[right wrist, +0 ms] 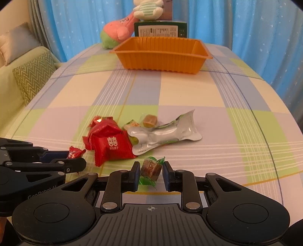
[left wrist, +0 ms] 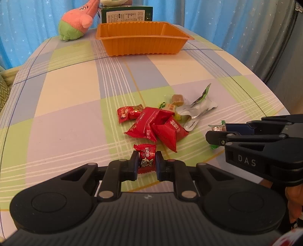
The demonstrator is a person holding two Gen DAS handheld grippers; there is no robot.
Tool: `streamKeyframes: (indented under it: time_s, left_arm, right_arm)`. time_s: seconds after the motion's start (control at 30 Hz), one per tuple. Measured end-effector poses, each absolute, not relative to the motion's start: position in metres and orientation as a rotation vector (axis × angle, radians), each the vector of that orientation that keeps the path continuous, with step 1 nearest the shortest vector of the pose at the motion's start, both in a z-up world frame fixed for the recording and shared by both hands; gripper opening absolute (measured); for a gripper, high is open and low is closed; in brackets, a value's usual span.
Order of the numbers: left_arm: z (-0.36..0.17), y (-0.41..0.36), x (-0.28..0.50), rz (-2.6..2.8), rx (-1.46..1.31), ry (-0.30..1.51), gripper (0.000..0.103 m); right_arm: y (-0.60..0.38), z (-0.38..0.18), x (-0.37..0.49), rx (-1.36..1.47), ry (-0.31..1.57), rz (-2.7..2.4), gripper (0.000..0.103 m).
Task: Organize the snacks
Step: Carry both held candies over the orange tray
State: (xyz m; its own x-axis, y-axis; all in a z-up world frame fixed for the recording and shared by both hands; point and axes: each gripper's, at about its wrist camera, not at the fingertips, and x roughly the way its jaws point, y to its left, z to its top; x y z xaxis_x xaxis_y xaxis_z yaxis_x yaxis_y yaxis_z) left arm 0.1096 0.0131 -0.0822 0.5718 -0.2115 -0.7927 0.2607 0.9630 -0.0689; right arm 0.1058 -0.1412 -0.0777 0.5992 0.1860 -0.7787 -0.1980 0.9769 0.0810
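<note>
the left tool (left wrist: pixel 146 162) is clenched on a small red foil-wrapped candy with a cartoon print (left wrist: pixel 145 158), its blue pads pressing both sides of the wrapper, just above the checked pastel cloth of the bench (left wrist: pixel 66 90). the right tool (right wrist: pixel 150 171) grips a brown candy in a clear wrapper with green twisted ends (right wrist: pixel 151 170); the left pad touches it, and at the right pad contact is hard to judge. no earlier picture shows its jaws moving.

in the left wrist view, the loose pile of snacks lies at 12 o'clock from the held red candy: larger red square packets (left wrist: pixel 161 128), a small red candy beside them (left wrist: pixel 127 113), a brown caramel cube in clear wrap (left wrist: pixel 178 100) and a crumpled silver-and-green empty pouch (left wrist: pixel 197 108) at 1 o'clock. the right tool enters this view from 3 o'clock.

well beyond the pile, at 12 o'clock, stands a ribbed orange plastic tray (left wrist: pixel 142 45), nothing visible inside it. behind it stand a dark green printed box (left wrist: pixel 126 16) and a pink-and-green plush star toy (left wrist: pixel 77 24), before a blue starred curtain (left wrist: pixel 217 15).
</note>
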Motion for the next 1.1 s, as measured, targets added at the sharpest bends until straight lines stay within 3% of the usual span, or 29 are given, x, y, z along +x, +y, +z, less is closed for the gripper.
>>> streamKeyframes:
  time_s: [1.1]
  left_arm:
    - [0.009, -0.009, 0.176, -0.243, -0.024, 0.801, 0.016]
  right_arm:
    - [-0.181, 0.012, 0.17, 0.031, 0.752, 0.233, 0.026]
